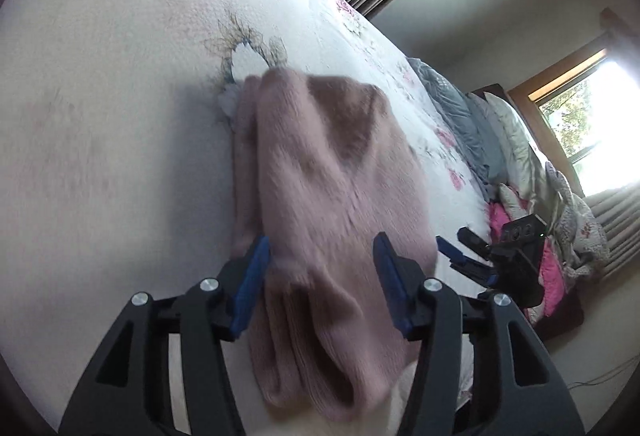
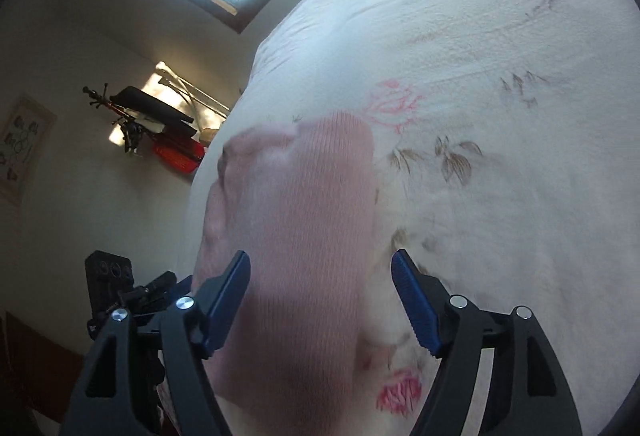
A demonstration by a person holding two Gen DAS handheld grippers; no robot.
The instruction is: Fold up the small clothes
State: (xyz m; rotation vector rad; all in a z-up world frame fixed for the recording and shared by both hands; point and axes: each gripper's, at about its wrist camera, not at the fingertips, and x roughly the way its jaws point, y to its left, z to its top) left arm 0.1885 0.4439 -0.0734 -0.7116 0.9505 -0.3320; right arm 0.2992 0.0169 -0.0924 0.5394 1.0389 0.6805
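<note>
A dusty-pink knit garment (image 1: pixel 320 172) lies bunched and partly folded on the white floral bedspread (image 1: pixel 120 76). My left gripper (image 1: pixel 322 262) hovers over its near end, open, with the blue pads (image 1: pixel 256 272) on either side of the cloth and not pinching it. In the right wrist view the same pink garment (image 2: pixel 296 236) runs from the bed's left edge toward the camera. My right gripper (image 2: pixel 320 274) stands open above it, its left pad over the cloth and its right pad (image 2: pixel 412 292) over bare bedspread (image 2: pixel 500 176). The right gripper (image 1: pixel 460 248) also shows beside the garment, open.
Grey and white pillows (image 1: pixel 492 140) and a heap of pink clothes (image 1: pixel 508 220) lie along the bed's far right. The bed edge drops off left of the garment in the right wrist view, toward a stand with a red object (image 2: pixel 176 156) by the wall.
</note>
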